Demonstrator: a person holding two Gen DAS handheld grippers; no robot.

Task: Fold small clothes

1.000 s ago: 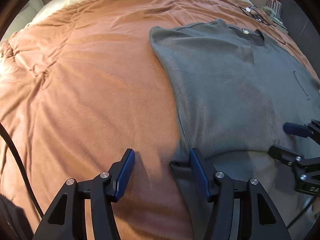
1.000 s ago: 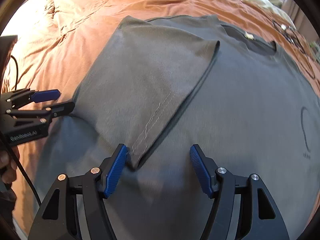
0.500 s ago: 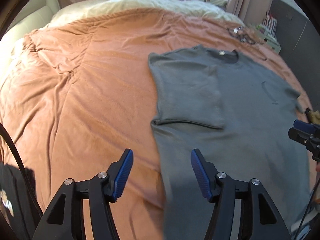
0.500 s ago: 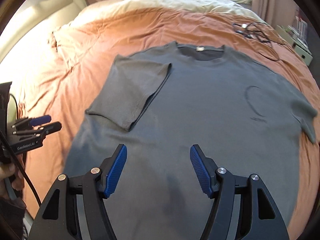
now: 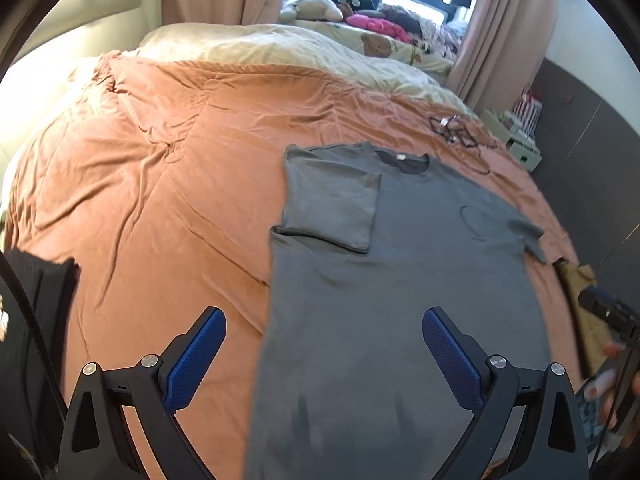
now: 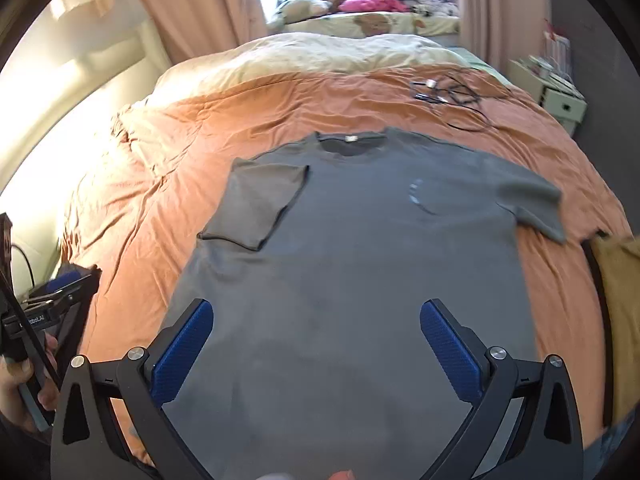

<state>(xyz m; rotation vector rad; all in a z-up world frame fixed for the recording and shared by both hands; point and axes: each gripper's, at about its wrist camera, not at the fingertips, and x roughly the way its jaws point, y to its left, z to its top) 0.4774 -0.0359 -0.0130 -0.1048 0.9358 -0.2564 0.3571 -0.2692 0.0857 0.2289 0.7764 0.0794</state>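
Note:
A grey T-shirt [image 5: 404, 280] [image 6: 360, 280] lies flat on the orange bedspread [image 5: 168, 184] [image 6: 168, 152], collar toward the far end. Its left sleeve [image 5: 332, 200] [image 6: 256, 208] is folded inward onto the chest; the right sleeve [image 6: 536, 200] still lies spread out. My left gripper [image 5: 324, 340] hangs above the shirt's left edge, its jaws opening wide with nothing between them. Over the shirt's lower middle, my right gripper [image 6: 316, 332] is also opening, with no cloth between its blue pads. Each gripper shows at the edge of the other's view, held in a hand.
A tangle of black cables [image 5: 456, 132] [image 6: 448, 94] lies on the bedspread beyond the collar. A cream blanket [image 5: 256, 44] covers the far end. A mustard garment [image 6: 616, 300] sits at the right bed edge, dark cloth [image 5: 24, 320] at the left. Shelves stand far right.
Both grippers pulled back and rose away from the shirt, so the whole shirt now shows. Their jaws spread much wider. The folded left sleeve stays where it lay.

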